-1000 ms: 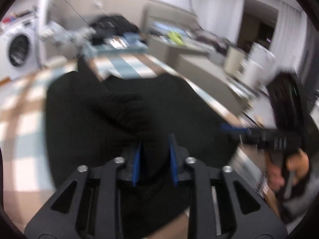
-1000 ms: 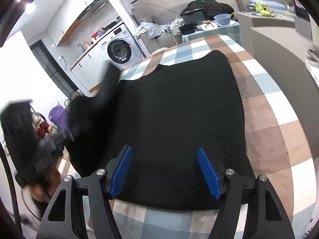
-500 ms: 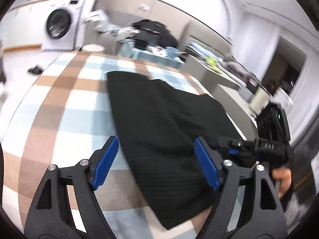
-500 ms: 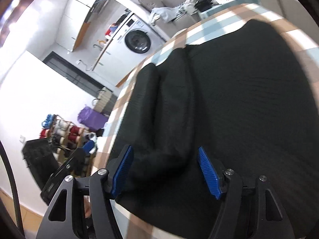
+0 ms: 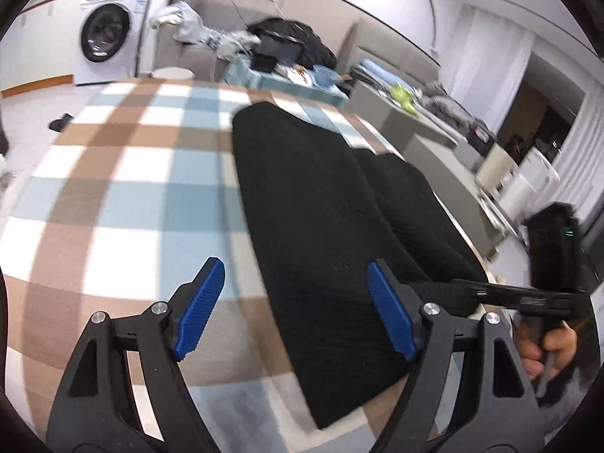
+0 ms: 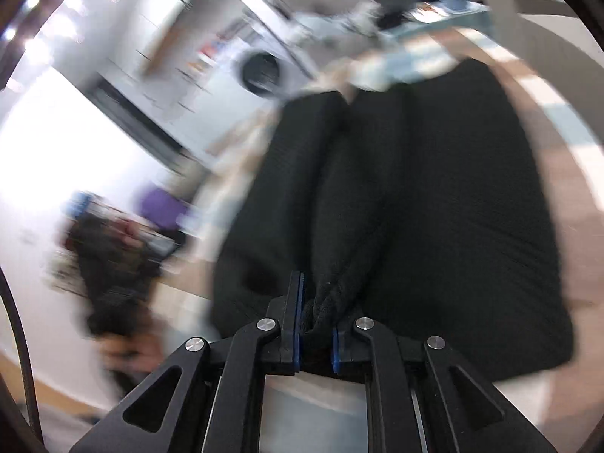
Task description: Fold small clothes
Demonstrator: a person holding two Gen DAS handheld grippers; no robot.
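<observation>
A black knit garment (image 5: 321, 207) lies on the checked tablecloth (image 5: 132, 188), its left side folded over lengthwise. My left gripper (image 5: 296, 309) hovers open above the near end, the garment's left edge running between its blue pads, which touch nothing. My right gripper (image 6: 315, 324) is closing its jaws, the pads pressing a bunched fold of the black garment (image 6: 453, 188) at its near edge. In the left wrist view the right gripper (image 5: 475, 288) reaches in from the right, held by a hand (image 5: 547, 347). The right wrist view is blurred.
The table's right edge runs just beyond the garment. Behind the table stand a washing machine (image 5: 105, 34), a low table with a blue bowl (image 5: 324, 73) and a sofa piled with clothes. Bare tablecloth lies left of the garment.
My left gripper let go of the black fabric, opened wide and drew away to the left. My right gripper came in on the near edge and closed on a bunched fold.
</observation>
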